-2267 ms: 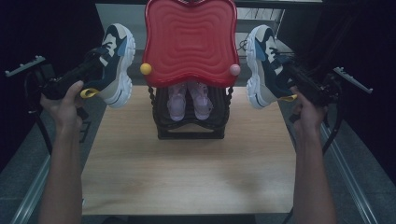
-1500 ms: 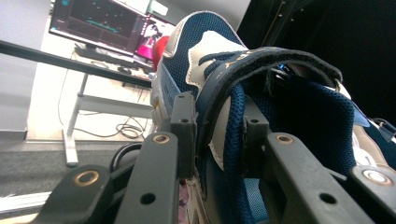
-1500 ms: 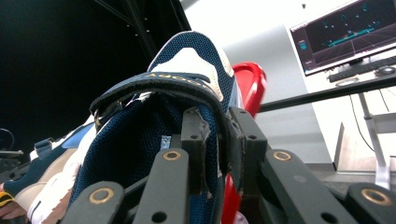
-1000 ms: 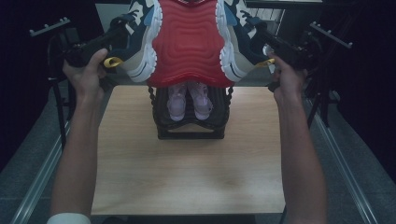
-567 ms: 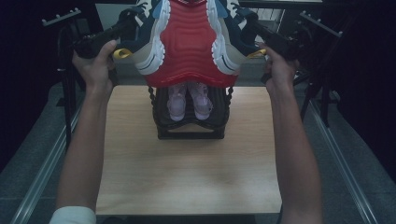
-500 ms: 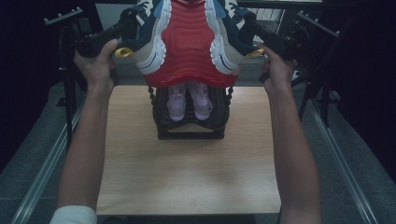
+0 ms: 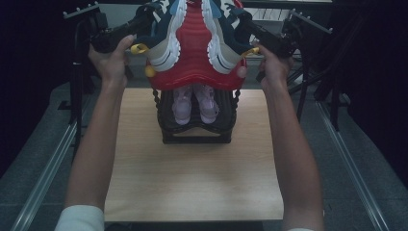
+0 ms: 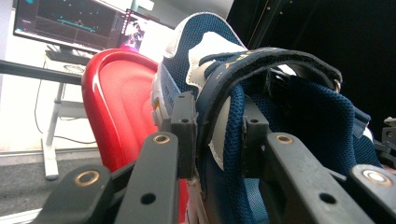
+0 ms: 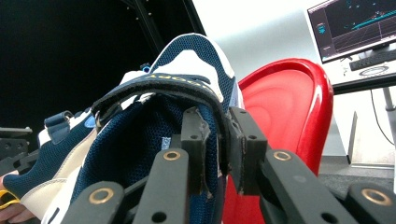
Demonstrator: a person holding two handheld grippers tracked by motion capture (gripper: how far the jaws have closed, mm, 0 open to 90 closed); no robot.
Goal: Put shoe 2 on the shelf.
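We hold a sneaker in each hand-held gripper, left [image 8: 212,135] and right [image 9: 217,149], above the red rack top [image 7: 195,62].

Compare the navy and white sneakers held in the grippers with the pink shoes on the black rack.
The navy and white mesh sneakers are raised over the red wavy top shelf, tilted on edge; the small pink shoes stand flat on the black rack's lower shelf. The sneakers are larger and clamped by jaws; the pink shoes are untouched. Both are pairs.
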